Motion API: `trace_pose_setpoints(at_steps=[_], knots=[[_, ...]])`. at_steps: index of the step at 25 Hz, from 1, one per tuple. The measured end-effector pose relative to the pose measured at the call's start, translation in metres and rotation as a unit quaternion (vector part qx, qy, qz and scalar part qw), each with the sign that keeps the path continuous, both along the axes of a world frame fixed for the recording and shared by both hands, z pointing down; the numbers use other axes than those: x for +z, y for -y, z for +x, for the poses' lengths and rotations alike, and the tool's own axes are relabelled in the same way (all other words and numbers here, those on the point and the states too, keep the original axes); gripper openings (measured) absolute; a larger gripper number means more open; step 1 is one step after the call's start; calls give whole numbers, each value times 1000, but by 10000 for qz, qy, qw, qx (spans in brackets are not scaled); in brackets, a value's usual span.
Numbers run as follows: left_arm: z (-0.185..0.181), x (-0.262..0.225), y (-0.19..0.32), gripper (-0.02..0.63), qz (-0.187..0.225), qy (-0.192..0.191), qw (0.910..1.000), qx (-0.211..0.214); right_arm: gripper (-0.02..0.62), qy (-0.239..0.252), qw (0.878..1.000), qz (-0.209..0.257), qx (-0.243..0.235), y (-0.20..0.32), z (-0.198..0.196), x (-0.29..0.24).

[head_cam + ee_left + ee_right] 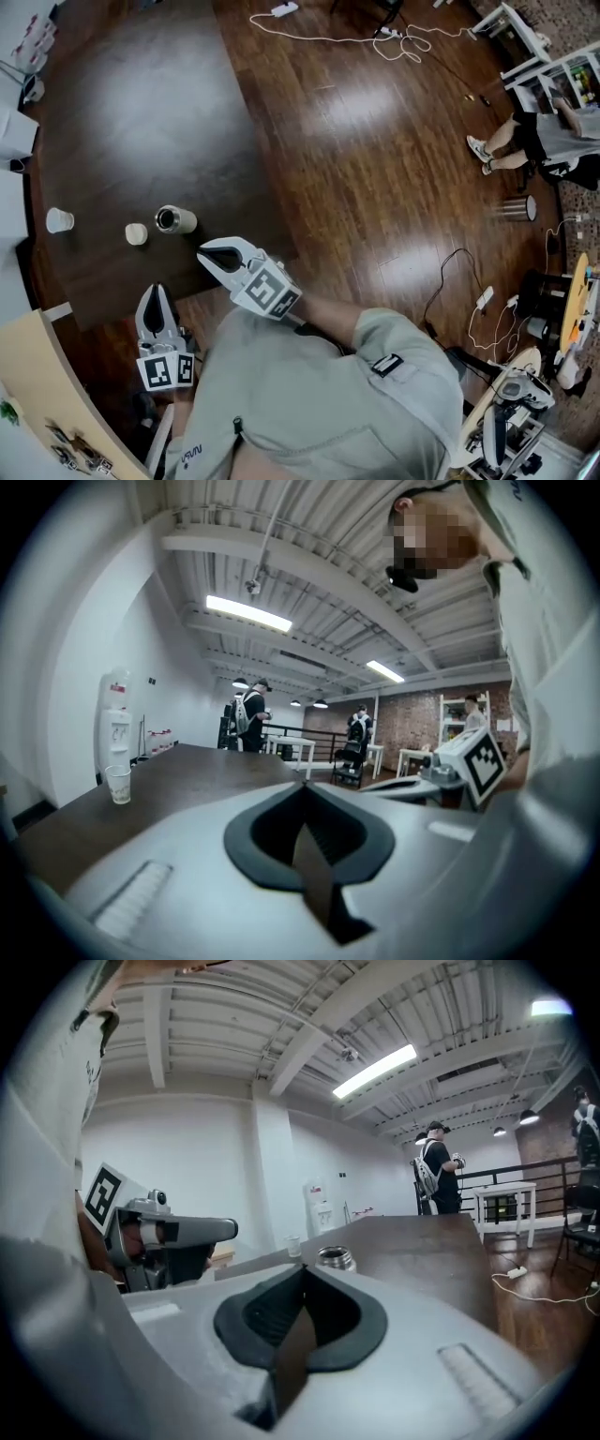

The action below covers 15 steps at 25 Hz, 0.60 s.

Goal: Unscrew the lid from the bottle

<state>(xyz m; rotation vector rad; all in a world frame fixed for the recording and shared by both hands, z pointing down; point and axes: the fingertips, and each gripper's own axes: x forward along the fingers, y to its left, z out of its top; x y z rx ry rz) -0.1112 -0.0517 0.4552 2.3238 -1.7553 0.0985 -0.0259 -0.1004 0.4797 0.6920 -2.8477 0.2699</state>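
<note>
A steel bottle stands upright on the dark table, its mouth uncovered; it also shows just past my right jaws. A small cream round lid lies on the table just left of the bottle. My left gripper is off the table's near edge, shut with nothing between its fingers. My right gripper hovers at the near edge a little short of the bottle, also shut and empty. Neither gripper touches the bottle or the lid.
A white paper cup stands on the table left of the lid. White cables run over the wooden floor. A metal can and a seated person are at the right. A water dispenser stands by the wall.
</note>
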Motion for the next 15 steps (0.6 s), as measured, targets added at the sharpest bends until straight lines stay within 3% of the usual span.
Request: trace_pose_setpoints(at_steps=[7, 15], knots=[[19, 12, -72, 2, 68, -71, 9998, -143, 0, 4, 9984, -43, -557, -84, -4, 1], [61, 20, -192, 2, 156, -349, 9988, -312, 0, 0, 9982, -161, -575, -206, 25, 3]])
